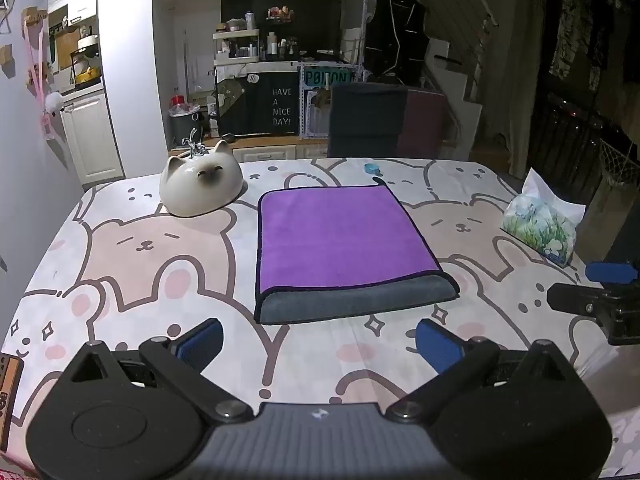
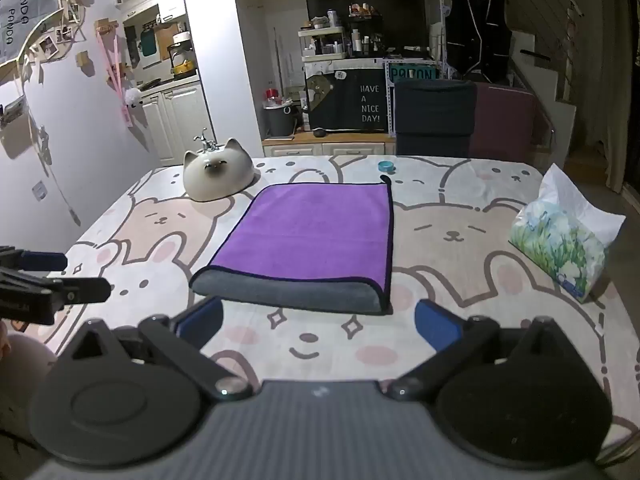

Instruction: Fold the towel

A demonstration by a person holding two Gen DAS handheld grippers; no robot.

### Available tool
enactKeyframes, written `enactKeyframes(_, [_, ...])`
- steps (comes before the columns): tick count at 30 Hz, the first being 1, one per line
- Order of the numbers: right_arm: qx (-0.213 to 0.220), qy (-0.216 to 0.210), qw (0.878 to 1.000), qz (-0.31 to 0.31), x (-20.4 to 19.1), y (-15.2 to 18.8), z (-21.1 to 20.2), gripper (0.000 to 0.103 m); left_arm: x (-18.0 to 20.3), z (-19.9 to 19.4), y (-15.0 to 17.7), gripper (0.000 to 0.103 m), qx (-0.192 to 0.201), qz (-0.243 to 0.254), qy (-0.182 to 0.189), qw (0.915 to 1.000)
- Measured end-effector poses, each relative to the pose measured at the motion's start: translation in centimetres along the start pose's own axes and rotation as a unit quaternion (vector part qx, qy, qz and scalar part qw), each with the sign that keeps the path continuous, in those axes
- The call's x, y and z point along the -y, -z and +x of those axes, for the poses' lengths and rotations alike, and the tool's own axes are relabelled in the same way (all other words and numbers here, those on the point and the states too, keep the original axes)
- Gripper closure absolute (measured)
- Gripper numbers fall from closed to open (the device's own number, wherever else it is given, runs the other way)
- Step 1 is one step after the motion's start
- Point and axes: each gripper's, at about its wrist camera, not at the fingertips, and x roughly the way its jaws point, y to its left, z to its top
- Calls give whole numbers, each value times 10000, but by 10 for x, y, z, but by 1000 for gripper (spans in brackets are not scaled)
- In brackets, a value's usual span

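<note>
Left gripper (image 1: 318,344) nearest in its own wrist view: blue pads (image 1: 200,342) spread wide, nothing between them, hovering over the cartoon-bear tablecloth (image 1: 132,264) just short of the towel's near edge. Right gripper (image 2: 318,326) same story in the right wrist view: fingers apart, empty, a little short of the towel's folded edge. Each tool shows in the other's camera, well off to the side of the towel: right one at the right edge of the left view, left one at the left edge of the right view. Towel (image 1: 344,248) lies flat on the cloth ahead of both grippers, already folded over: purple face up, grey underside showing as a rolled band along the near edge, dark piping round the border, small hanging loop at the far right corner. Right of the towel, well apart, a soft tissue pack (image 1: 540,224) with floral print and a white sheet sticking up. Left of the towel's far corner, near but not touching, a white ceramic cat-head bowl (image 1: 202,188) with a small metal piece on top. Beyond the towel's far edge, a small teal ring-shaped item (image 1: 371,168); too small to identify. Behind the table past the towel, a dark chair back (image 1: 368,120), then a black board reading "HAVE A NICE DAY!" (image 1: 282,107).
</note>
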Motion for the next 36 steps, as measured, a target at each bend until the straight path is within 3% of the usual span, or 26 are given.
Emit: enactKeyframes(36, [27,-18,10000,12,1,1,0,0,-2,3,2,2,-35,-62,19,10000])
